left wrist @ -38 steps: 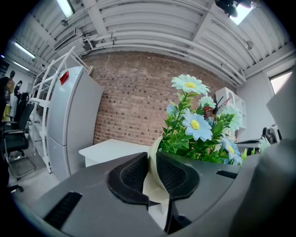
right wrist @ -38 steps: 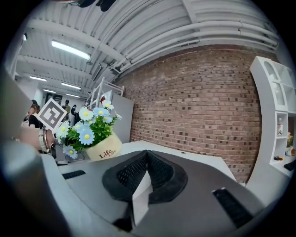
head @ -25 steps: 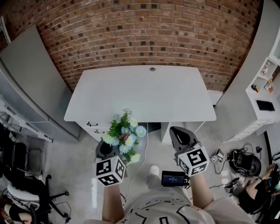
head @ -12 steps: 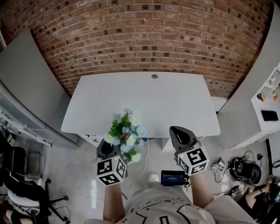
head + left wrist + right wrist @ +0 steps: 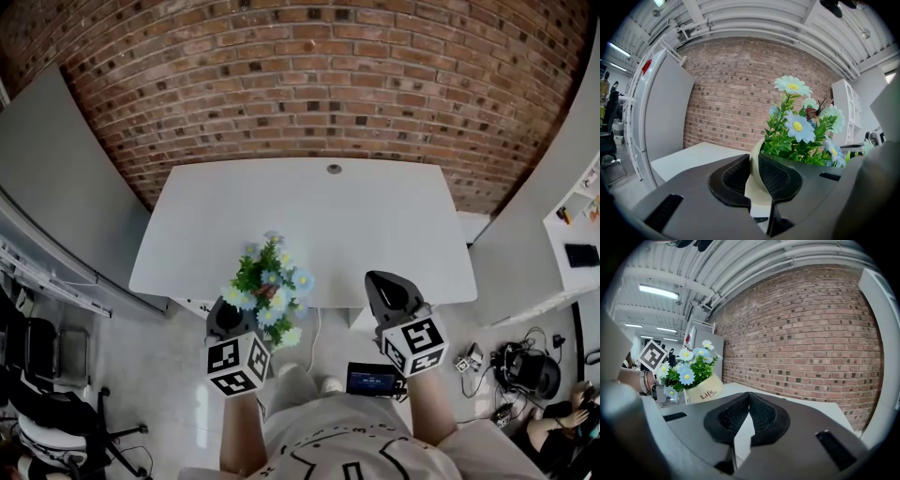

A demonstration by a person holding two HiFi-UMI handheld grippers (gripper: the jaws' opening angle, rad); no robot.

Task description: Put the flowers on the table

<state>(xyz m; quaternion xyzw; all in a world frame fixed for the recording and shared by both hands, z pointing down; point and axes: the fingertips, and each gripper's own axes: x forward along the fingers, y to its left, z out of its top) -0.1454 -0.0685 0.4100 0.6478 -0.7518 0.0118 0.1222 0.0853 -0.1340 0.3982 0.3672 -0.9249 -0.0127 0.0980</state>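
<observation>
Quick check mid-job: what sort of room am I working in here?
Probably an office or lab workspace: a plain white desk against a red brick wall, black office chairs at the left, and cables and electronic gear on the floor.

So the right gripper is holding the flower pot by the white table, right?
No: the left gripper holds the flower pot by the white table, jaws shut on its rim, as the left gripper view shows. The right gripper holds nothing.
</observation>
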